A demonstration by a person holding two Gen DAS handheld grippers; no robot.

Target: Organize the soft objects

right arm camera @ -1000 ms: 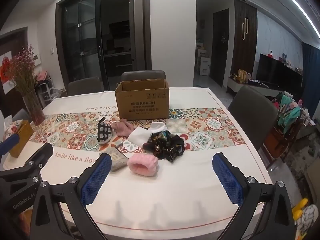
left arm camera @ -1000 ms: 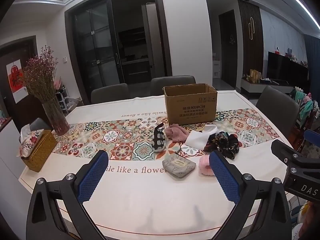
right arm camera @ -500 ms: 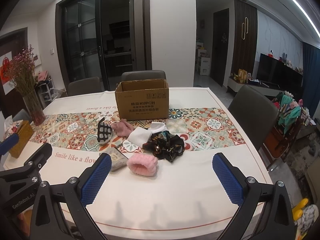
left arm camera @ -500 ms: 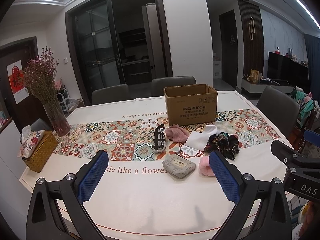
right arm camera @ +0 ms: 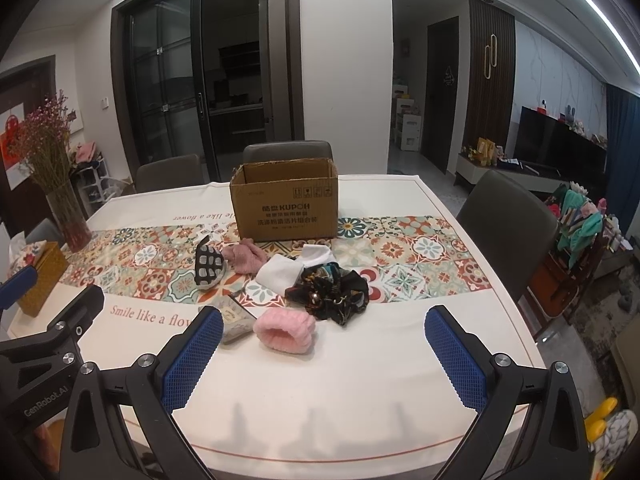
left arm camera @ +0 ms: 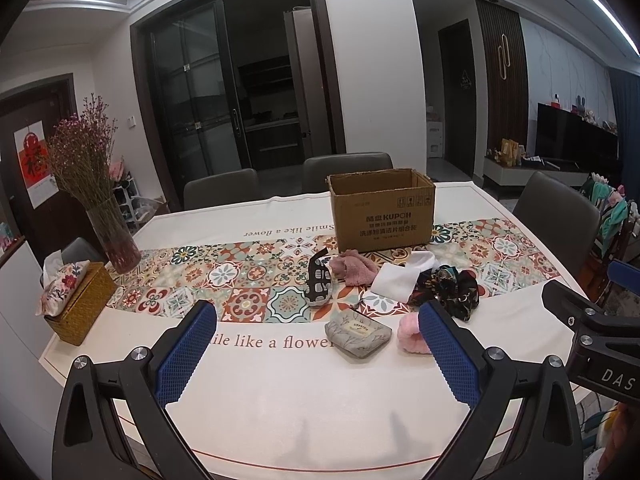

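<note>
1. The left gripper (left arm camera: 316, 344) and right gripper (right arm camera: 324, 352) hang over the near edge of the desk (right arm camera: 320, 408), both spread wide and holding nothing.
2. In front of the box (right arm camera: 286, 200), nearest the grippers, lie a pink cuff (right arm camera: 285, 329) and a grey pouch (left arm camera: 357, 333) side by side.
3. A little closer to the box sit a black scrunchie (right arm camera: 332, 292), a white cloth (right arm camera: 286, 270), a checked mask (right arm camera: 209, 266) and a dusty-pink cloth (right arm camera: 246, 260), the last nearly touching the box front.
4. The box stands open at the back of the patterned runner; its inside is hidden from both views, so I cannot tell whether anything is in it.
5. Judging by this, sorting has barely begun: all six soft items are still loose on the desk, none gripped, and each is left to be lifted into the box.
6. Left of the box, well apart, stand a vase (left arm camera: 114, 236) and a tissue basket (left arm camera: 78, 304).
</note>
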